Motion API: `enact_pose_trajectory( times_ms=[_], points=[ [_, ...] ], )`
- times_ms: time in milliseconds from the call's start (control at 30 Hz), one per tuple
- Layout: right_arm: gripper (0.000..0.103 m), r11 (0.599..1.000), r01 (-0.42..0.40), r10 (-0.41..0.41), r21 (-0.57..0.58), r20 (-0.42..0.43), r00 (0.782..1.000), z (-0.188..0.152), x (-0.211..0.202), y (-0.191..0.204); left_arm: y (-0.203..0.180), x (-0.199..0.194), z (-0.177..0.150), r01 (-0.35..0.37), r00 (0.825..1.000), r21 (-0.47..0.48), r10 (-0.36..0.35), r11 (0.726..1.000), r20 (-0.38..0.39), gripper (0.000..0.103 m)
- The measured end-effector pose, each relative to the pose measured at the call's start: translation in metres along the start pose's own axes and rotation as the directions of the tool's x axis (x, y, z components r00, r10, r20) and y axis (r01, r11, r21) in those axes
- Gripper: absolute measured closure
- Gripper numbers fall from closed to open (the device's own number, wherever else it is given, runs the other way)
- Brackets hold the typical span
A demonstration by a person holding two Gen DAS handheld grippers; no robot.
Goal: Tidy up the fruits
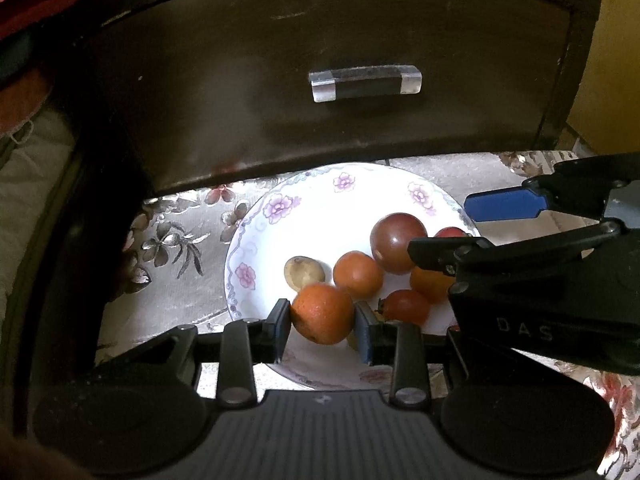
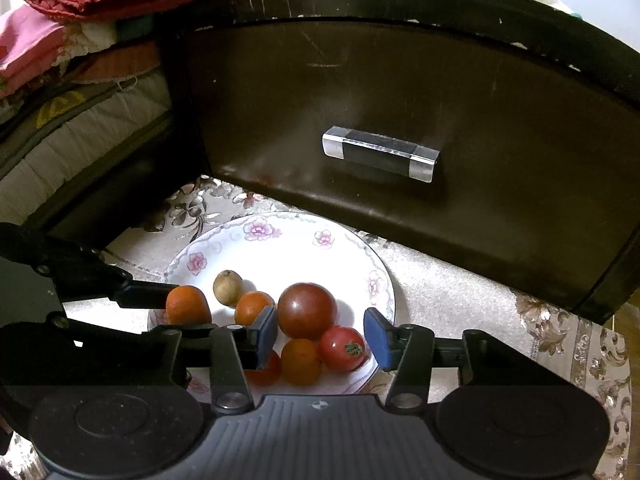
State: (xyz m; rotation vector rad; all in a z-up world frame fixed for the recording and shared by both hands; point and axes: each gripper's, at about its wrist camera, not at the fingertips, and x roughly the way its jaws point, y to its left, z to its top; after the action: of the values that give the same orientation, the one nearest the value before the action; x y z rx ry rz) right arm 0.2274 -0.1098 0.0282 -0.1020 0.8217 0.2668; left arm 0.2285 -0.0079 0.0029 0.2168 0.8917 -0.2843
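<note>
A white floral plate (image 1: 260, 236) (image 2: 352, 256) holds several fruits: a dark red tomato (image 1: 396, 240) (image 2: 307, 310), small oranges (image 1: 357, 274) (image 2: 253, 307), a red tomato (image 2: 342, 347) and a brownish fruit (image 1: 302, 272) (image 2: 228, 287). My left gripper (image 1: 323, 326) is shut on an orange (image 1: 322, 318) (image 2: 187, 305) just above the plate's near edge. My right gripper (image 2: 322, 336) is open over the plate, its jaws on either side of the tomatoes; it shows at the right in the left wrist view (image 1: 480, 224).
A dark wooden drawer front (image 1: 320, 80) (image 2: 400, 120) with a clear-ended handle (image 1: 366, 83) (image 2: 378, 154) stands right behind the plate. The plate rests on a floral cloth (image 1: 172, 264) (image 2: 460, 304). Folded textiles (image 2: 80, 40) are stacked at the left.
</note>
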Motion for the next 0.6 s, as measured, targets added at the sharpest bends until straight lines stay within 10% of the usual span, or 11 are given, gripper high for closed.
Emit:
enact_pose_trajectory(
  times_ms=[600],
  points=[
    [0.047,0.999,0.033,-0.033,0.008,0.04,0.999,0.001,-0.033,0.005,0.002,-0.027,-0.003,-0.011,0.999,-0.012,0.011,1.0,0.048,0.059]
  ],
)
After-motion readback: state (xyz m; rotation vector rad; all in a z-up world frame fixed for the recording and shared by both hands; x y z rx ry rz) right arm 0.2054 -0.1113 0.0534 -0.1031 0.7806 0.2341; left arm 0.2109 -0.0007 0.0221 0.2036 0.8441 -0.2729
